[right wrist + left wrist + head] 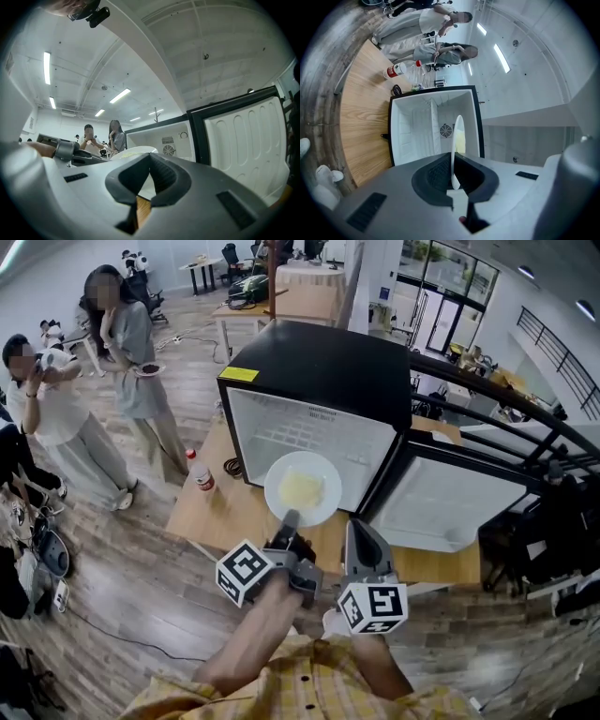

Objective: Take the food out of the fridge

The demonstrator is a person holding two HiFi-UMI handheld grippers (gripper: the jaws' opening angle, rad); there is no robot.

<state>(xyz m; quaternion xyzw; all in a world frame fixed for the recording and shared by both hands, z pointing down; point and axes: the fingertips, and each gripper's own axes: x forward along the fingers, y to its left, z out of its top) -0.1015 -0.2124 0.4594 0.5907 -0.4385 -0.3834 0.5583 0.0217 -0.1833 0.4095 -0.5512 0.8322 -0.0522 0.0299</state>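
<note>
A white plate (pixel 278 495) carrying pale yellow food (pixel 302 487) hangs in front of the open black mini fridge (pixel 319 371). My left gripper (pixel 289 518) is shut on the plate's near rim. In the left gripper view the plate (pixel 458 133) stands edge-on between the pads (pixel 438 174), with the white fridge cavity (pixel 412 126) behind it. My right gripper (pixel 359 526) sits just right of the plate, jaws together and holding nothing. In the right gripper view, the right gripper (pixel 150 157) points at the fridge (pixel 173 136), with the plate (pixel 133 151) to its left.
The fridge door (pixel 450 502) swings wide open to the right. The fridge stands on a wooden table (pixel 225 517), beside a red-capped bottle (pixel 200 472) and a dark coil (pixel 232 467). Two people (pixel 131 352) stand at the left. Dark railings (pixel 525 418) run along the right.
</note>
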